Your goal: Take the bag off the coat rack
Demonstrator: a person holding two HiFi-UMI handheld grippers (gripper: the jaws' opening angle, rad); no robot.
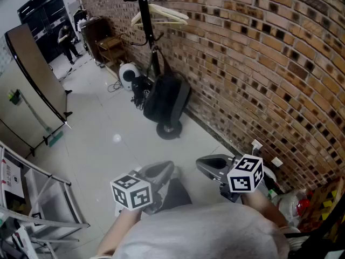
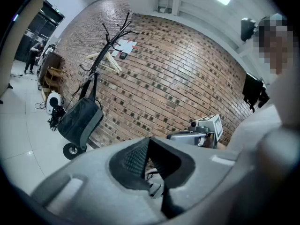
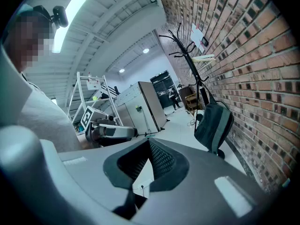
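A dark grey bag [image 1: 164, 99] hangs by its strap from a black coat rack [image 1: 143, 15] that stands against the brick wall. The bag's lower end reaches down near the rack's round base [image 1: 168, 129]. A pale clothes hanger [image 1: 161, 14] hangs higher on the rack. Both grippers are held low, close to the person's body and well short of the bag. My left gripper [image 1: 156, 174] is shut and holds nothing. My right gripper [image 1: 213, 165] has its jaw tips together and is also without a load. The bag [image 2: 79, 121] is at the left of the left gripper view, and the bag [image 3: 213, 123] is at the right of the right gripper view.
The brick wall [image 1: 259, 63] runs along the right. A white round appliance [image 1: 128, 74] with cables and a wooden chair [image 1: 113, 45] stand behind the rack. A wheeled panel [image 1: 38, 74] and a metal rack [image 1: 32, 198] are at the left. A person [image 1: 67, 39] stands far off.
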